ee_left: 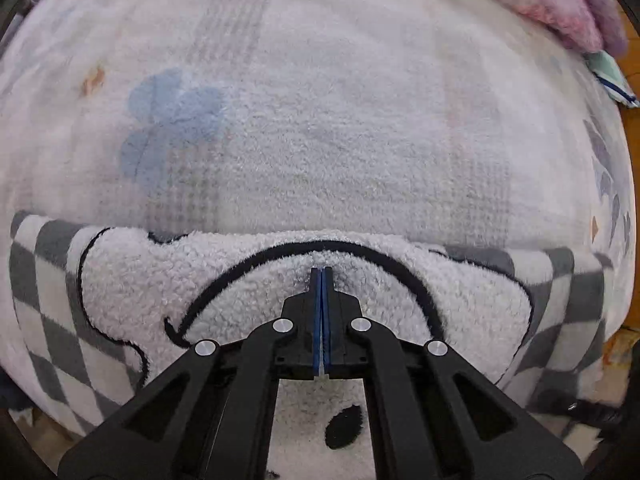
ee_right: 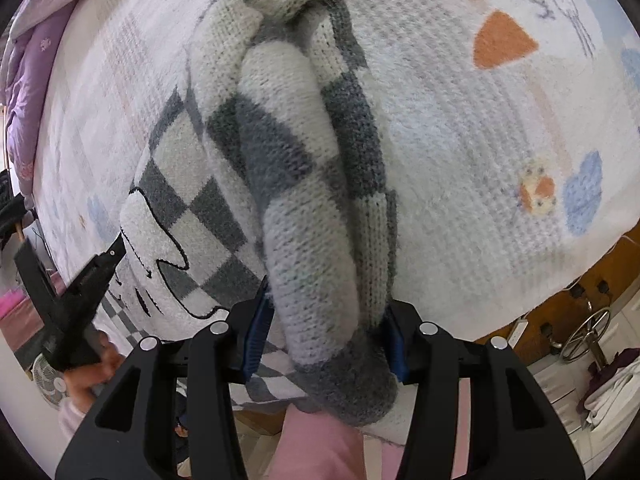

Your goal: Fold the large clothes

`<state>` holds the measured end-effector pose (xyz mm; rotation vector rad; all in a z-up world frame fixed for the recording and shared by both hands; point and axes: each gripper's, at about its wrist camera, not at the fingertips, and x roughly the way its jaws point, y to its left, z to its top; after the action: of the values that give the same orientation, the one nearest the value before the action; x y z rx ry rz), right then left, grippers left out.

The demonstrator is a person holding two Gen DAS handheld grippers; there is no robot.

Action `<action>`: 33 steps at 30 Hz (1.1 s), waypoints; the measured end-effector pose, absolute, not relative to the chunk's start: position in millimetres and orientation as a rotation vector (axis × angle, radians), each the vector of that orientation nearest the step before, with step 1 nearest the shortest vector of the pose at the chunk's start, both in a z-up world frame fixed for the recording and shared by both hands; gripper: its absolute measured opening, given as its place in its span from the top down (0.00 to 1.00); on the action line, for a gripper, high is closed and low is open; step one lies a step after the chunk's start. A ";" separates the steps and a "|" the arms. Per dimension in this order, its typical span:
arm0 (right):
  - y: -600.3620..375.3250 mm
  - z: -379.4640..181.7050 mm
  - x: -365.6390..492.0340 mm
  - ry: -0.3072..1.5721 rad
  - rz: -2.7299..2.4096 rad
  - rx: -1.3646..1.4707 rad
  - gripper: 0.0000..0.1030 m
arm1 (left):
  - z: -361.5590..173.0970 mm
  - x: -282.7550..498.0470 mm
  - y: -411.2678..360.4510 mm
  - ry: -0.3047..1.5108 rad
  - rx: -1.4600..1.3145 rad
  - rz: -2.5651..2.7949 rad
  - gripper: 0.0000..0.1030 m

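A grey-and-white checkered knit sweater [ee_right: 192, 184] with a fluffy white cartoon patch [ee_left: 248, 300] lies on a white patterned bed cover [ee_left: 320, 120]. My left gripper [ee_left: 321, 270] is shut, its tips pressed onto the patch near the sweater's far edge. It also shows at the left of the right wrist view [ee_right: 116, 246]. My right gripper [ee_right: 326, 316] is shut on the bunched sleeve [ee_right: 304, 200], whose grey cuff hangs out toward the camera. The sleeve runs up from the jaws and away over the bed.
A pink and purple quilt [ee_left: 568, 4] is bunched at the far right corner of the bed. The bed edge, wooden floor, a metal stool [ee_right: 588, 332] and a clothes pile [ee_right: 612, 392] are at the right. A fan [ee_right: 48, 376] stands on the floor at lower left.
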<state>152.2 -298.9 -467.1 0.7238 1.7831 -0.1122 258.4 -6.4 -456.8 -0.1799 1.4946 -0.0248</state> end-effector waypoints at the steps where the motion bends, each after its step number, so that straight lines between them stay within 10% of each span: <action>1: -300.6 -467.4 151.7 1.788 -0.111 0.720 0.54 | -452.3 249.0 -3.5 1.491 -0.212 -0.017 1.00; 12: -295.1 -476.4 156.3 1.820 -0.098 0.577 0.52 | -492.3 46.8 6.9 1.723 -0.317 0.022 1.00; 27: -327.6 -503.7 147.6 1.804 0.024 0.607 0.52 | -444.2 144.7 27.5 1.585 -0.291 0.102 1.00; 33: -329.8 -477.6 137.0 1.728 0.136 0.673 0.70 | -451.1 144.8 29.5 1.551 -0.288 0.108 1.00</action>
<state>137.0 -329.8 -477.6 0.6734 1.7283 0.1359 144.8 29.5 -451.1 -0.2875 1.5505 0.1082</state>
